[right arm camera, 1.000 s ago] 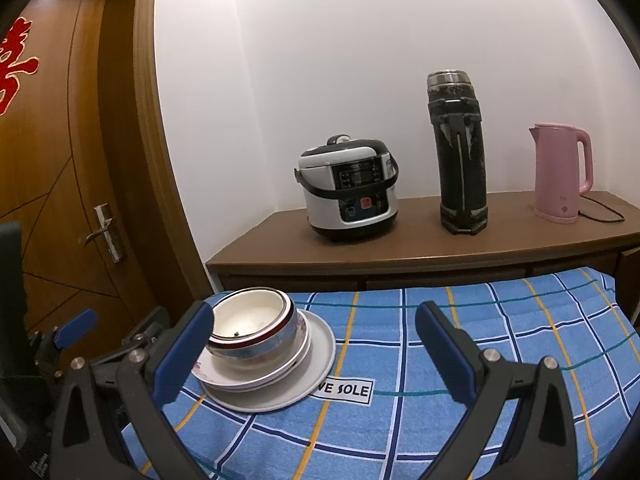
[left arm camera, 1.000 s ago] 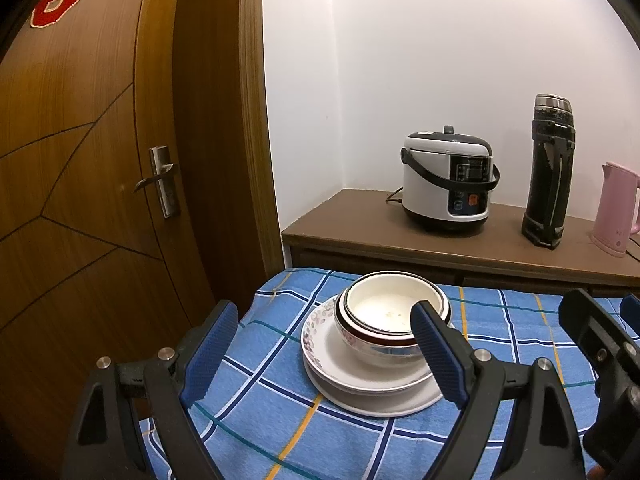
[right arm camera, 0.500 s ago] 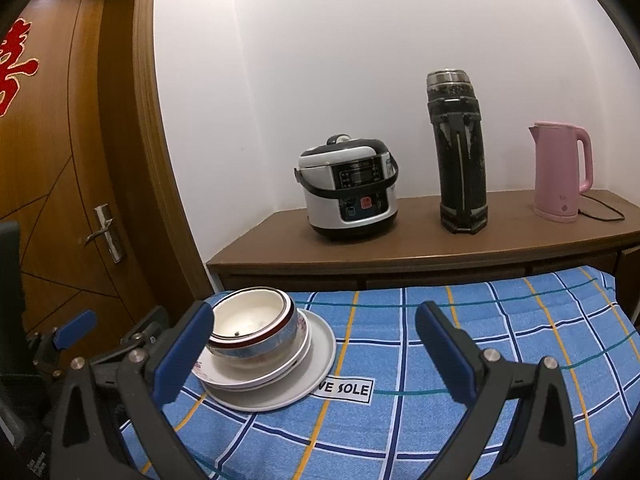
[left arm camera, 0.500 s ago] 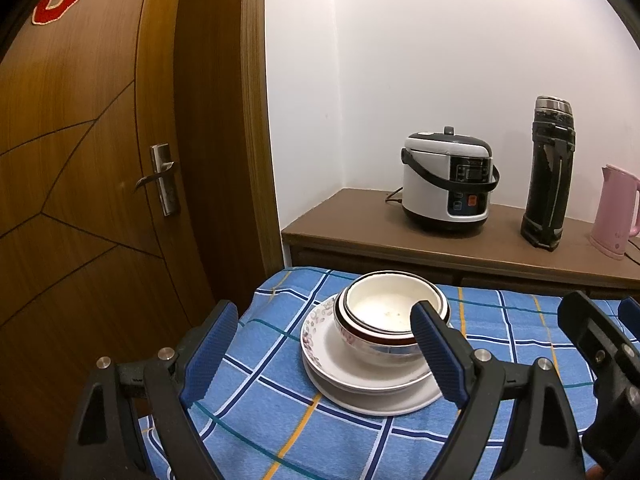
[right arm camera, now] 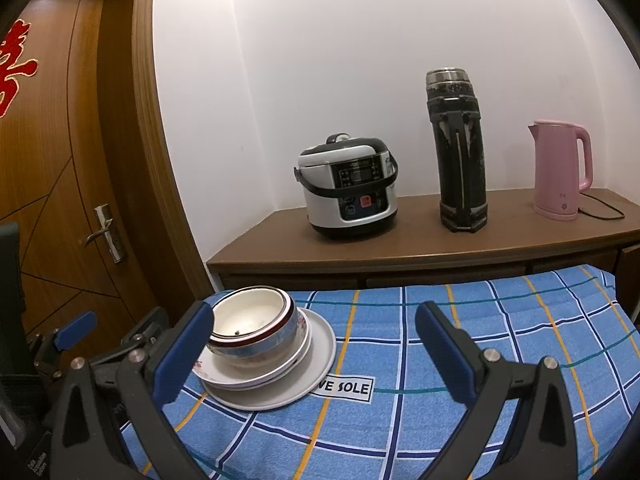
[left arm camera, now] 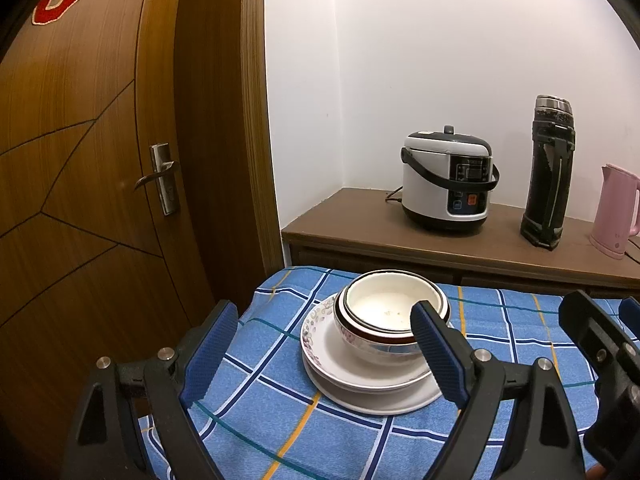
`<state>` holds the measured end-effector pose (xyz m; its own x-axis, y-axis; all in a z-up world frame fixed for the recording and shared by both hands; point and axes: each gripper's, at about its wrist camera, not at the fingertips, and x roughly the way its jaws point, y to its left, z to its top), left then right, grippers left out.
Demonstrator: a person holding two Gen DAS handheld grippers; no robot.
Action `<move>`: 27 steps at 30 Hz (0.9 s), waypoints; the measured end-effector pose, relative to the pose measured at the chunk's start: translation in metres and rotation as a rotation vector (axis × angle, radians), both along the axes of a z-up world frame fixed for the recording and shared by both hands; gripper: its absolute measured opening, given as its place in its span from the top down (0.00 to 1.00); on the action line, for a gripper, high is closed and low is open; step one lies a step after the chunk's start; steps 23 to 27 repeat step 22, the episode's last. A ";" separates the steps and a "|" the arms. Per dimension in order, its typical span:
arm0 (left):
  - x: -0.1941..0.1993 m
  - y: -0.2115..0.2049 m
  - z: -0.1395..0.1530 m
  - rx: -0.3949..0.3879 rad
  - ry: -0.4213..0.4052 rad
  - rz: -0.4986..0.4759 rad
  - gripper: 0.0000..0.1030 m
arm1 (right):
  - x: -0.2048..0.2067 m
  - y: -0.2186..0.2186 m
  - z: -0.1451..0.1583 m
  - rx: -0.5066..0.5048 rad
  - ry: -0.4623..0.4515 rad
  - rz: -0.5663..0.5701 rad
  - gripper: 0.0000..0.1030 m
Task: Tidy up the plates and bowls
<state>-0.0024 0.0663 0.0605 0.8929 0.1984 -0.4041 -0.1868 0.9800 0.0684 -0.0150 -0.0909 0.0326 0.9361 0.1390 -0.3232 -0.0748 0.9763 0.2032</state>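
Two nested bowls [left arm camera: 384,308] with dark red rims sit on a stack of white plates [left arm camera: 352,376], the upper one floral-edged, on a blue checked tablecloth [left arm camera: 260,400]. My left gripper [left arm camera: 324,308] is open just short of the stack, one pad on each side, touching nothing. In the right wrist view the bowls [right arm camera: 252,316] and plates [right arm camera: 316,356] lie at the lower left. My right gripper [right arm camera: 314,312] is open and holds nothing; its left pad overlaps the bowls in the image. One of its fingers [left arm camera: 592,336] shows at the right of the left wrist view.
Behind the table runs a brown sideboard [right arm camera: 400,248] with a rice cooker [right arm camera: 348,196], a tall black flask [right arm camera: 460,152] and a pink kettle [right arm camera: 560,168]. A wooden door [left arm camera: 100,160] stands close on the left. The cloth [right arm camera: 500,312] to the right of the stack is bare.
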 end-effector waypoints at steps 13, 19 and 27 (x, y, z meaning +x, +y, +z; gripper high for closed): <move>-0.004 0.001 -0.002 -0.022 0.007 0.003 0.13 | -0.003 -0.001 0.002 -0.003 0.000 -0.008 0.00; -0.001 0.001 -0.004 -0.036 0.038 -0.003 0.13 | -0.003 -0.003 0.002 0.005 0.012 -0.015 0.00; -0.001 -0.001 -0.004 -0.023 0.043 0.004 0.13 | -0.003 -0.005 0.003 0.011 0.013 -0.018 0.00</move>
